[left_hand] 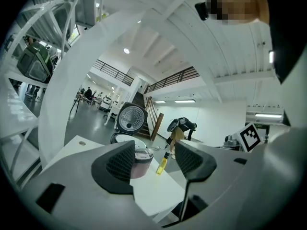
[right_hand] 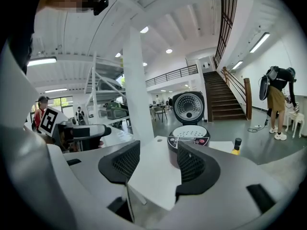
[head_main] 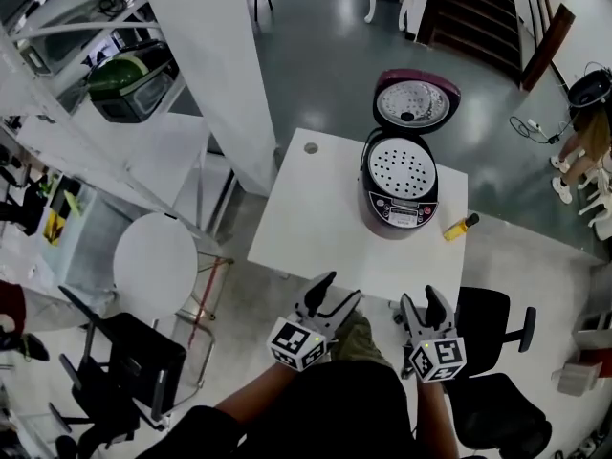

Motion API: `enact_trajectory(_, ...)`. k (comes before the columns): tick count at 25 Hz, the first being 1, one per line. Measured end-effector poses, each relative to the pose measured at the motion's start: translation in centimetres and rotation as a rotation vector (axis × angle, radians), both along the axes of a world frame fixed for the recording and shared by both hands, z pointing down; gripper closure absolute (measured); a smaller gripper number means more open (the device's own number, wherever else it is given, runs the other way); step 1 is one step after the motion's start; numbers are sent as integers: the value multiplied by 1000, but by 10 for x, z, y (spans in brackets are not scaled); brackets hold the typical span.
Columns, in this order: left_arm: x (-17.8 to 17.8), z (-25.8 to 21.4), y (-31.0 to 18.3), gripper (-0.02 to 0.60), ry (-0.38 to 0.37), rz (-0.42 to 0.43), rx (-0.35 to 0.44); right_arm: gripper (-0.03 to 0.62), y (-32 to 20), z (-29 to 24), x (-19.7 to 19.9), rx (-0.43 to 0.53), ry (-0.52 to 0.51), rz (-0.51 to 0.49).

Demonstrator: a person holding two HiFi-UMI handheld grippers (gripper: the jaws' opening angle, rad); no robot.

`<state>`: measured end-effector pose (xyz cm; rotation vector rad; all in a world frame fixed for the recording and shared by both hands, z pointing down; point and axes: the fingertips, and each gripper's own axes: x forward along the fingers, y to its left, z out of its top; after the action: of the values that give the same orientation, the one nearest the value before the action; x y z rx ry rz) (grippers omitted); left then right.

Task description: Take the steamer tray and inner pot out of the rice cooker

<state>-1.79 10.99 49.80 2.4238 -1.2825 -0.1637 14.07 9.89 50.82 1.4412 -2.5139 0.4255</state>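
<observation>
1. Grey polished floor (head_main: 316, 55) surrounds a white square desk (head_main: 316, 218) in an open hall.
2. On the left gripper (left_hand: 154, 159), the jaws stand well apart and hold nothing; only the desk's near edge shows through the gap.
3. On the right gripper (right_hand: 156, 164), the jaws are likewise parted and empty. Both grippers hang at the desk's near edge, well apart from the cooker.
4. Farther out, a maroon rice cooker (head_main: 399, 194) sits toward the desk's far right, with its round lid (head_main: 415, 100) hinged up and back. A white perforated steamer tray (head_main: 402, 165) lies in its mouth. The inner pot must sit beneath the tray and is hidden.
5. A small yellow bottle with a dark cap (head_main: 460, 227) lies just right of the cooker.
6. The reach looks not yet begun, and the tray must come out first. It would be best to come in from above, pinch the tray's rim and lift it level and straight up. The right gripper should steer clear of the raised lid and the bottle.
</observation>
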Motion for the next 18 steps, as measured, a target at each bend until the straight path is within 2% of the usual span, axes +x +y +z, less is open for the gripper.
enact_trajectory(5, 6, 3, -52, 342, 16, -51, -35, 378, -50, 21, 12, -39, -25, -20)
enact_trajectory(10, 18, 10, -112, 342, -43, -49, -40, 378, -106, 19, 29, -24, -53, -19)
enact_trajectory(12, 23, 11, -135, 342, -28, -61, -58, 378, -125, 20, 37, -21, -62, -20)
enact_trajectory(15, 35, 5, -162, 342, 32, -70, -89, 378, -148, 24, 53, -31, -69, -8)
enact_trajectory(18, 46, 5, -182, 342, 3, -70, -86, 378, -168, 32, 68, -54, -88, 18)
